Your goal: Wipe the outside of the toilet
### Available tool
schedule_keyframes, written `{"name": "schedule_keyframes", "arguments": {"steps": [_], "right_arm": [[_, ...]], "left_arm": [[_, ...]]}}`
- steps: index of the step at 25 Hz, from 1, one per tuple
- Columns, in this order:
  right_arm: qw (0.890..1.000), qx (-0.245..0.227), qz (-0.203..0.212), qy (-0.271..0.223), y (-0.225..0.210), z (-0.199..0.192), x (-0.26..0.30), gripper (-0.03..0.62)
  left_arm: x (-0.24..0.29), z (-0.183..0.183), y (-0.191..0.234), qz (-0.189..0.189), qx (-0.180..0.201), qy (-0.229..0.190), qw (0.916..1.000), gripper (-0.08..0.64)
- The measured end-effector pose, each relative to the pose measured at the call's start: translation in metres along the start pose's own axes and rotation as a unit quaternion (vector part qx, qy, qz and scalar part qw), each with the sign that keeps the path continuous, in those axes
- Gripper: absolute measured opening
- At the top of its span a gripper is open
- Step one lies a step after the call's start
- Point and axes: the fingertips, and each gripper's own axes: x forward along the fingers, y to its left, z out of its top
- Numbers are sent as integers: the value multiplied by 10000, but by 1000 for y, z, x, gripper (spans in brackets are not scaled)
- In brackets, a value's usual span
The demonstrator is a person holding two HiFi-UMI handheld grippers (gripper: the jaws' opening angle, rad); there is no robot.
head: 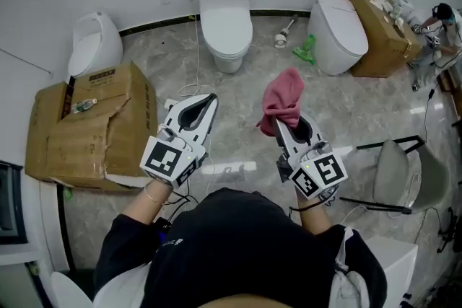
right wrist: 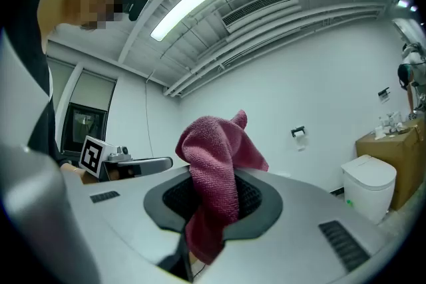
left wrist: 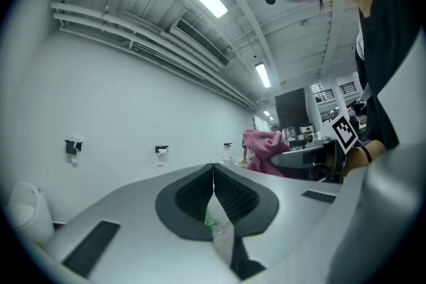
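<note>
Grey marbled floor runs up to a white wall, and both grippers are held up over it, well short of any toilet. Right gripper has its jaws pinched on a pink cloth. Its own view shows the cloth caught mid-length between the pads, with a bunched fold standing above the jaws and a tail hanging below. Left gripper is pressed together on nothing; in its own view the left gripper shows its pads meeting in a thin line. Straight ahead against the wall stands the middle toilet, lid down. Another toilet sits to the right, and a third to the left behind a torn box. Which one is meant I cannot tell, though the middle one lies dead ahead and seems likeliest. A brush and a green thing lie on the floor between the middle and right toilets. Wiping has not begun; the step in hand looks like carrying the cloth in. To do it well, the bunched fold should meet the porcelain rather than the hard jaw tips, so tilting the right gripper to lay the cloth flat would help. The grip looks deep enough to hold under drag, but the loose tail could snag on the cable running down beside the tank. The left gripper can best keep clear of the wiping path.
</note>
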Motion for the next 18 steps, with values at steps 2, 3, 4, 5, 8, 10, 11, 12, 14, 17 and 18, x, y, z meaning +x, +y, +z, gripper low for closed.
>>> {"name": "schedule_keyframes", "arguments": {"steps": [2, 3, 4, 5, 8, 10, 11, 12, 14, 17, 18], "right_arm": [[10000, 45, -46, -18, 2, -1, 2, 91], [10000, 67, -67, -28, 5, -3, 5, 91], [9999, 96, -84, -38, 8, -5, 8, 91], [9999, 132, -101, -47, 11, -8, 13, 91], [9997, 207, -144, -49, 21, -14, 30, 91], [9997, 160, -162, -15, 28, -19, 39, 91], [9998, 126, -177, 3, 30, -22, 43, 91], [9997, 97, -206, 10, 31, -23, 45, 91], [9995, 71, -295, 9, 29, -23, 49, 91], [9991, 69, -409, 49, 18, -24, 51, 91], [9990, 69, -434, 60, 14, -23, 52, 91]], "left_arm": [[-4, -3, 6, -8, -63, -13, 10000, 11], [-7, -5, 11, -1, -81, -12, 10000, 11], [-11, -7, 16, 10, -99, -10, 10000, 11], [-15, -8, 23, 17, -117, -11, 9999, 11], [-26, -10, 41, -12, -106, -45, 9999, 11], [-32, -14, 51, -42, -83, -76, 9999, 11], [-33, -17, 55, -58, -96, -93, 9999, 11], [-33, -19, 59, -77, -124, -114, 9998, 11], [-30, -22, 65, -94, -179, -140, 9997, 11], [-20, -23, 69, -131, -205, -157, 9996, 11], [-16, -24, 70, -146, -198, -159, 9996, 11]]}}
